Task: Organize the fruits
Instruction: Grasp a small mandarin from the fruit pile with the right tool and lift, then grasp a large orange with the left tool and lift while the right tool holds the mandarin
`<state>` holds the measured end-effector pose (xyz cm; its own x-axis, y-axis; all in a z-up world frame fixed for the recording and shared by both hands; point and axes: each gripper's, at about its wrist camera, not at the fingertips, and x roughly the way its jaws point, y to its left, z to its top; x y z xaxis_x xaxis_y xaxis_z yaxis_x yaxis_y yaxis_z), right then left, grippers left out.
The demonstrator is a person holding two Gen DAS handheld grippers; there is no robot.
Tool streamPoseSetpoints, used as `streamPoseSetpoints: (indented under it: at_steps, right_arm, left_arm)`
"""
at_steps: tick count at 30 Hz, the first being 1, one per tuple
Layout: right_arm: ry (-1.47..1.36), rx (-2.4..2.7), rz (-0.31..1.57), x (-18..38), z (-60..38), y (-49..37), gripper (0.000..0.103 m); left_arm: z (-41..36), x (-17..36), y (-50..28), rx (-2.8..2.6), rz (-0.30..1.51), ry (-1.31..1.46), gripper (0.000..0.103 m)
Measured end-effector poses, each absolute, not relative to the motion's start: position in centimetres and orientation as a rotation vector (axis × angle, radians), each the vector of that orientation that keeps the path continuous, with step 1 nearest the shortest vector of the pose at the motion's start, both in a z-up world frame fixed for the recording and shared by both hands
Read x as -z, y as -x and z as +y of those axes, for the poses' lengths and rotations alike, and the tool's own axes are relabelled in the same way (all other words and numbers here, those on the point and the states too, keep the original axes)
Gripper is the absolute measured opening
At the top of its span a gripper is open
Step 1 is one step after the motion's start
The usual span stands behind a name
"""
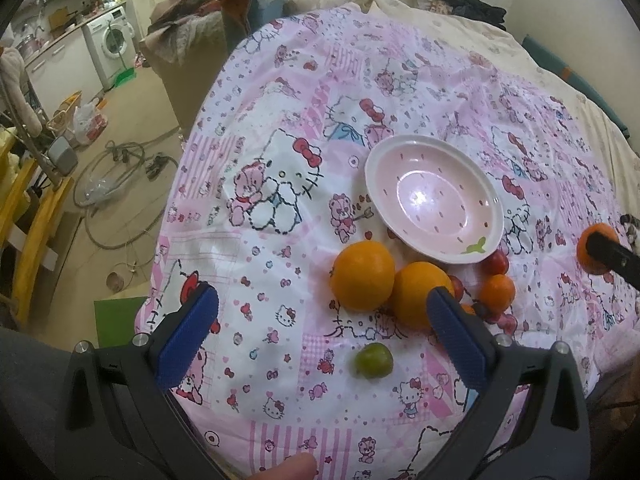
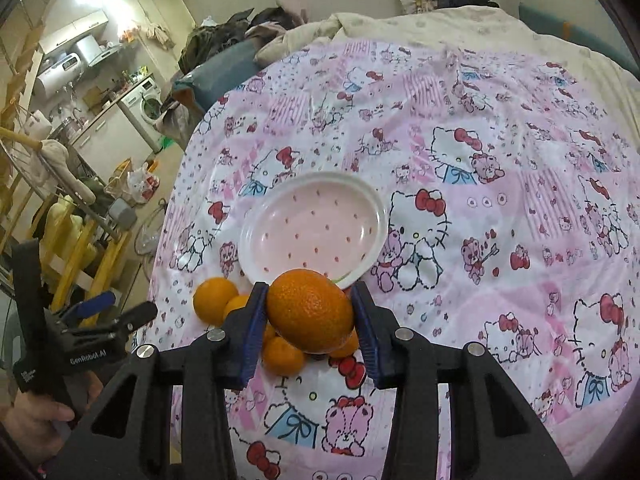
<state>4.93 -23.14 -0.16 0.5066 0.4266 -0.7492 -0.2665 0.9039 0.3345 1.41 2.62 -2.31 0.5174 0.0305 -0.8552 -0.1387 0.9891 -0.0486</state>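
Observation:
A pink speckled plate (image 1: 434, 196) (image 2: 314, 226) lies on the Hello Kitty cloth. In front of it lie two oranges (image 1: 362, 276) (image 1: 420, 292), a small tangerine (image 1: 496, 290), several small red fruits (image 1: 496, 262) and a green fruit (image 1: 374, 360). My left gripper (image 1: 324, 328) is open and empty, its jaws wide apart above the cloth near the green fruit. My right gripper (image 2: 310, 312) is shut on an orange (image 2: 310, 310) and holds it above the near rim of the plate; it also shows at the right edge of the left wrist view (image 1: 596, 248).
The cloth (image 2: 500, 240) covers a bed with a cream blanket (image 2: 460, 28) at the back. To the left lie the floor with cables (image 1: 116, 208), a yellow wooden frame (image 1: 36, 240) and a washing machine (image 1: 114, 40). More tangerines (image 2: 282, 356) lie under the right gripper.

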Motion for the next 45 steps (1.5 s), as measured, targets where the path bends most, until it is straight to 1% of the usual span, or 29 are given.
streamPoseSetpoints:
  at_steps: [5,9,14,15,17,19,21,22,25,26,27,29,30,31,32,38,45]
  right_arm:
    - [-0.227,-0.413,0.971,1.4,-23.7,-4.9,0.043]
    - [-0.252,-0.397,0.986,2.1,-24.1,-5.1,0.043]
    - [-0.259,-0.411,0.982,2.1,-24.0,-5.2,0.043]
    - [-0.252,-0.411,0.986,2.2,-23.8,-5.2,0.043]
    - [-0.244,-0.408,0.994,2.4,-23.6,-5.4,0.043]
    - [-0.246,-0.402,1.001,2.6,-23.6,-5.5,0.043]
    - [-0.252,-0.398,1.001,2.6,-23.7,-5.6,0.043]
    - [-0.252,-0.396,0.999,2.6,-23.7,-5.6,0.043]
    - [-0.244,-0.385,0.996,2.5,-23.8,-5.6,0.043]
    - [-0.242,-0.383,0.997,2.6,-23.9,-5.7,0.043]
    - [-0.242,-0.381,0.999,2.6,-23.9,-5.7,0.043]
    - [-0.246,-0.378,1.005,2.8,-24.0,-5.8,0.043]
    - [-0.249,-0.375,1.009,2.9,-24.0,-5.9,0.043]
    - [-0.252,-0.374,1.012,3.0,-24.1,-5.9,0.043]
    - [-0.255,-0.372,1.015,3.0,-24.1,-6.0,0.043]
    - [-0.236,-0.379,1.014,3.0,-23.6,-6.0,0.043]
    - [-0.211,-0.382,1.018,3.2,-23.4,-5.8,0.044]
  left_arm:
    - [2.8,3.1,-3.3,-0.077,1.128,0.130,0.103]
    - [4.0,5.0,-6.0,-0.110,1.274,0.161,0.102]
    - [5.0,6.6,-8.7,-0.120,1.356,0.249,0.101]
    - [5.0,7.0,-9.0,-0.119,1.374,0.277,0.097]
    - [4.6,7.8,-9.6,-0.110,1.402,0.303,0.091]
    - [3.9,8.6,-10.0,-0.090,1.423,0.311,0.091]
    - [3.6,9.3,-10.5,-0.083,1.444,0.326,0.082]
    - [3.4,9.7,-10.6,-0.084,1.454,0.331,0.081]
    - [2.8,9.8,-11.0,-0.084,1.435,0.290,0.081]
    - [2.3,9.9,-11.0,-0.081,1.441,0.260,0.079]
    - [2.1,10.1,-11.0,-0.075,1.450,0.245,0.072]
    - [1.7,10.3,-10.8,-0.067,1.451,0.234,0.071]
    - [1.6,10.2,-10.9,-0.062,1.447,0.236,0.062]
    - [1.6,10.3,-11.0,-0.038,1.450,0.253,0.055]
    - [1.5,10.3,-11.1,-0.033,1.453,0.255,0.053]
    - [0.5,10.0,-10.9,-0.032,1.439,0.213,0.048]
    - [0.5,9.5,-10.2,-0.024,1.400,0.190,0.046]
